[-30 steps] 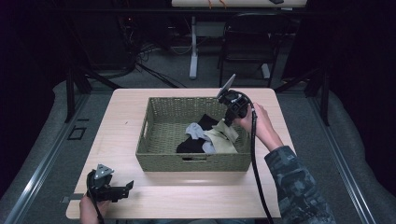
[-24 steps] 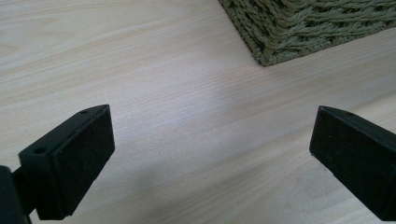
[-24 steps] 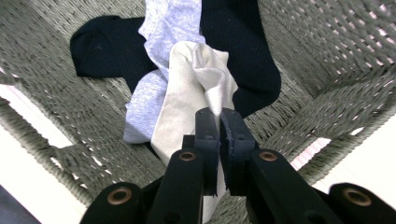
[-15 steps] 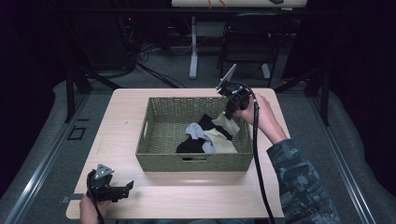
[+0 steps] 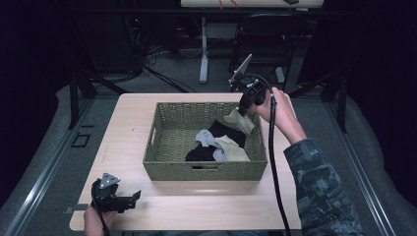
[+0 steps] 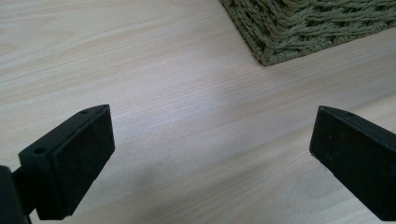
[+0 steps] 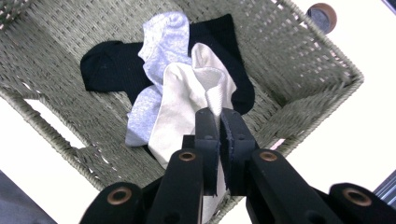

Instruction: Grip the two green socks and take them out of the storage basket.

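A woven olive basket [image 5: 169, 142] stands mid-table and holds a black sock [image 5: 223, 132], a pale grey sock [image 5: 204, 137] and a cream sock [image 5: 231, 147]. My right gripper [image 5: 242, 110] hangs above the basket's far right corner, shut on another cream sock [image 5: 239, 120] that dangles from its jaws into the basket. In the right gripper view the jaws pinch that cream sock [image 7: 187, 107] by its cuff over the grey sock [image 7: 161, 42] and black sock [image 7: 107, 63]. My left gripper [image 5: 134, 197] rests open on the table's front left, empty [image 6: 210, 135].
The basket's near corner [image 6: 299, 28] lies ahead of the left gripper over bare light wood table [image 6: 177, 84]. The right gripper's cable [image 5: 273, 162] trails down past the basket's right side. Beyond the table are a dark floor and desk legs [image 5: 203, 49].
The right gripper has risen and drawn back toward the basket's far right corner, pulling the cream sock up out of the pile. The left gripper has stayed put.
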Motion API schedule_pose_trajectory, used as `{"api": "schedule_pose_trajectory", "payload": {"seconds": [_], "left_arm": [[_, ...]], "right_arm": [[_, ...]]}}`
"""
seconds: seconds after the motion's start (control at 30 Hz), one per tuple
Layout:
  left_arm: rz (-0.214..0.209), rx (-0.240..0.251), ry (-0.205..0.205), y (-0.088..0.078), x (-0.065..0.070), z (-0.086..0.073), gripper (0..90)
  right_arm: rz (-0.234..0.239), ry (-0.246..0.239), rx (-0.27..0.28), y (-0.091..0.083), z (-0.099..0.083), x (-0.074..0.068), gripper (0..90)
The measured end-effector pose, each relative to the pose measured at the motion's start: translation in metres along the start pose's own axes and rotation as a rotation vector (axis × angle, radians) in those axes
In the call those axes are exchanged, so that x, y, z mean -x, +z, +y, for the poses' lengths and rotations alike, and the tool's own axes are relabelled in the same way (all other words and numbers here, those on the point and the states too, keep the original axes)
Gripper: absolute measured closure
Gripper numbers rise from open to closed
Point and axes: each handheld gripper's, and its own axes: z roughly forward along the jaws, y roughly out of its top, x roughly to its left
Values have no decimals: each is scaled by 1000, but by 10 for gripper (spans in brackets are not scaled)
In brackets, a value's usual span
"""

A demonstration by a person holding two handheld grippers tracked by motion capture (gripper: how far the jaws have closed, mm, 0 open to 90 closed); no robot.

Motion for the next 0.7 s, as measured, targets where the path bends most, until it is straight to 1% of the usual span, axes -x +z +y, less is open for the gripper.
{"api": "schedule_pose_trajectory", "payload": {"seconds": [0.13, 0.17, 0.23, 0.27, 0.3, 0.33, 0.37, 0.5, 0.53, 0.57, 0.63, 0.67, 0.7], "left_arm": [[-3, -2, -1, 0, 0, 0, 0], [-1, -1, -3, 0, 0, 0, 0], [0, 3, -8, 0, 0, 0, 0], [-2, 0, -6, 0, 0, 0, 0], [-2, -1, -5, 0, 0, 0, 0], [-2, 0, -4, 0, 0, 0, 0], [-4, 0, -4, 0, 0, 0, 0], [-1, 2, -5, 0, 0, 0, 0], [-1, 0, -5, 0, 0, 0, 0], [-2, -1, -4, 0, 0, 0, 0], [-3, -2, -2, 0, 0, 0, 0], [-1, -1, -2, 0, 0, 0, 0], [-1, 0, -3, 0, 0, 0, 0]], "right_arm": [[-5, 8, 23, -10, 2, 1, 865], [-15, 5, 26, -15, 3, 2, 865], [-13, 11, 37, -19, 3, 3, 865], [-21, 10, 39, -21, 3, 3, 865], [-19, 15, 49, -24, 3, 3, 865], [-26, 11, 46, -27, 3, 4, 865], [-25, 15, 57, -29, 2, 4, 865], [-33, 22, 72, -40, -2, 9, 865], [-31, 34, 86, -41, -4, 10, 865], [-38, 30, 85, -44, -6, 12, 865], [-41, 45, 94, -50, -10, 15, 865], [-46, 47, 108, -53, -13, 17, 865], [-49, 48, 112, -55, -15, 19, 865]]}}
